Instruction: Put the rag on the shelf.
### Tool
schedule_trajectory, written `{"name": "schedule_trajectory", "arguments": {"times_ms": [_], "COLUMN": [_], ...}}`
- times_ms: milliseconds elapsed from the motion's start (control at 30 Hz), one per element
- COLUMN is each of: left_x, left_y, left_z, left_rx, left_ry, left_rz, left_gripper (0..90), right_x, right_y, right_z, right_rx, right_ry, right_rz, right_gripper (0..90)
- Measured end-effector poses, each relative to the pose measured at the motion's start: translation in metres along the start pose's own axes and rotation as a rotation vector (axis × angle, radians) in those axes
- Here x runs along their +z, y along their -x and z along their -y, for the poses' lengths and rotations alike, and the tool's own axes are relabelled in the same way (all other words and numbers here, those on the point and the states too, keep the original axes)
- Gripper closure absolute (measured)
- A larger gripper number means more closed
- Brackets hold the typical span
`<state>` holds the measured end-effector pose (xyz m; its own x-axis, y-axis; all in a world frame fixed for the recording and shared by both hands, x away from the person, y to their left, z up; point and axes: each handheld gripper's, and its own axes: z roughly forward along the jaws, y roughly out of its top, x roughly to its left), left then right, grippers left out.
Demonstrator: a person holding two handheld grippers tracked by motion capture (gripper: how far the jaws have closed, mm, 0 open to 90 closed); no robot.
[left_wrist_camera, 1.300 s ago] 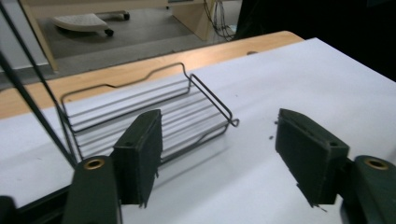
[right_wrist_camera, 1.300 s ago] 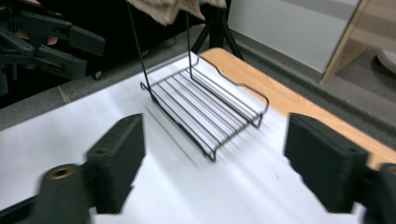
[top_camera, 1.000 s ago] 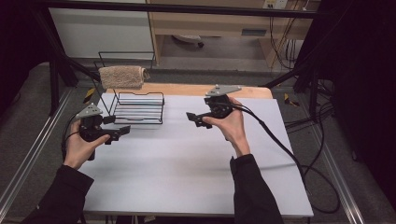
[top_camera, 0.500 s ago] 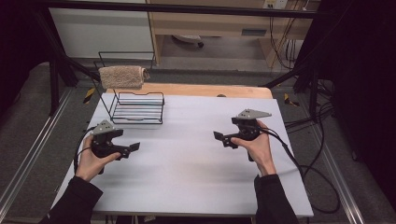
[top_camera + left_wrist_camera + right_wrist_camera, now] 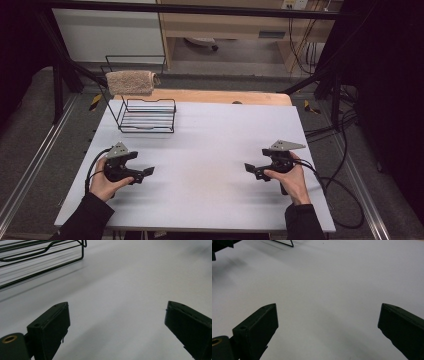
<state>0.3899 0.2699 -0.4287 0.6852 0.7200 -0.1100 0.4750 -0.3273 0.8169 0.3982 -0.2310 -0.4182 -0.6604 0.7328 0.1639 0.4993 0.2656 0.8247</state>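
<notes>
The white rectangular bench [image 5: 210, 150] is carrying a black wire rack [image 5: 148, 116] near its far left corner, and a beige rolled towel [image 5: 132, 82] is lying on the rack's raised back rail. The left gripper [image 5: 146, 172] is hovering near the left edge, jaws standing wide apart and holding nothing. The right gripper [image 5: 248, 169] is hovering near the right edge, jaws likewise spread and empty.
</notes>
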Motion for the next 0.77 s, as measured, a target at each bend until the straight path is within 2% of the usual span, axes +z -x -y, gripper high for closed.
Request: {"name": "schedule_trajectory", "arguments": {"times_ms": [300,500,767], "left_x": [0.000,0.001,0.002], "left_y": [0.003,0.005,0.008], "left_z": [0.008,0.009,0.011], "left_rx": [0.004,0.014,0.013], "left_ry": [-0.014,-0.016,-0.026], "left_rz": [0.015,0.016,0.027], "left_gripper": [6.1,6.1,6.1], "right_x": [-0.012,-0.017,-0.020], "right_y": [0.007,0.010,0.011], "right_z": [0.029,0.039,0.044], "right_rx": [0.005,0.031,0.038], "right_ry": [-0.040,-0.048,-0.047], "right_rz": [0.006,0.008,0.006], "right_gripper": [2.8,2.6,2.5]}}
